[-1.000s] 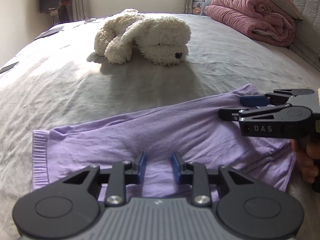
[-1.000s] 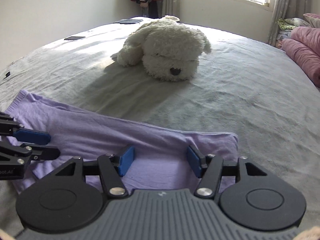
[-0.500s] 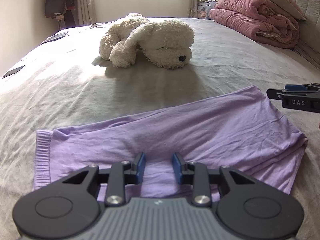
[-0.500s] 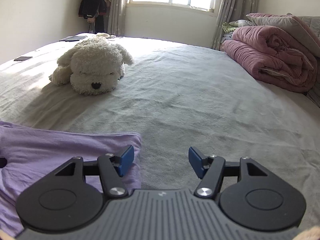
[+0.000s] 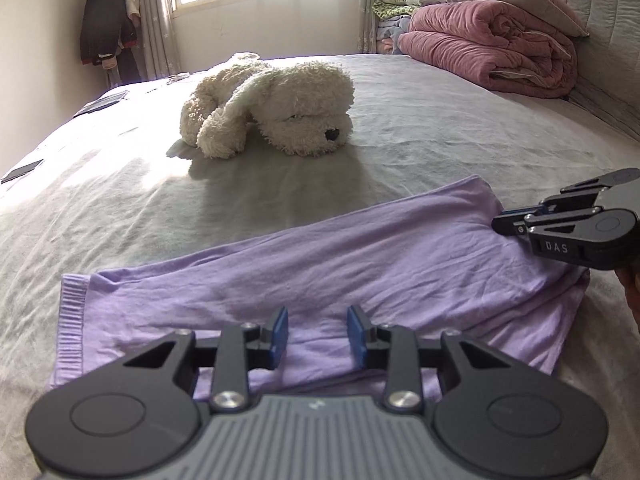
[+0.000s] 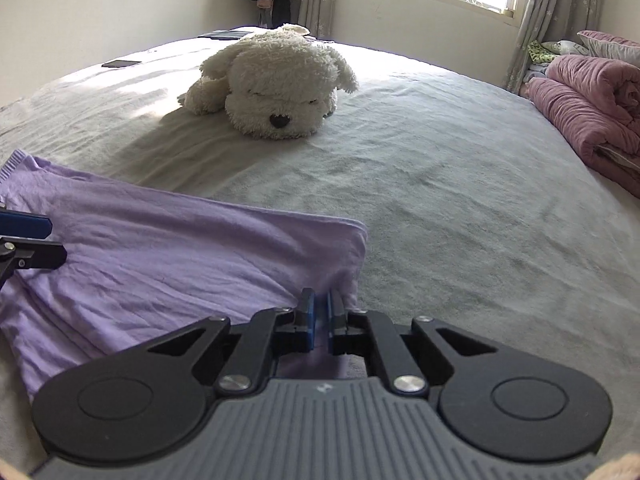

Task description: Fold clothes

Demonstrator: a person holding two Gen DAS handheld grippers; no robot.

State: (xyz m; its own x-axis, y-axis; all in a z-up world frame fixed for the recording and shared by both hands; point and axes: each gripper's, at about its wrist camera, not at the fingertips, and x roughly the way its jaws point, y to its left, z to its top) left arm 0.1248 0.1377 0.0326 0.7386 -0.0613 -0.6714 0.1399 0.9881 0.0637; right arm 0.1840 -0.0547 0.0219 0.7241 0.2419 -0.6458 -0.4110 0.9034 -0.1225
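A folded lilac garment (image 5: 328, 256) lies flat across the near part of the grey bed, with its ribbed hem (image 5: 72, 304) at the left end. My left gripper (image 5: 318, 334) hovers open over the garment's near edge with nothing between its blue pads. In the right wrist view the same garment (image 6: 168, 248) spreads to the left. My right gripper (image 6: 320, 320) is shut on the garment's right-hand edge, and the cloth there is drawn up into the fingers. The right gripper (image 5: 516, 222) also shows from the side in the left wrist view. One left fingertip (image 6: 24, 220) pokes in at the left edge.
A white plush dog (image 5: 272, 104) lies on the bed (image 5: 440, 136) beyond the garment. A rolled pink quilt (image 5: 492, 48) and pillows are piled at the far right by the headboard. Dark flat items (image 5: 104, 100) lie near the far left edge. A hand (image 5: 632, 288) holds the right gripper.
The right gripper, open and off the garment's right end half a second ago, has swung back left and shut on the garment's right edge. The left gripper has stayed open over the near edge.
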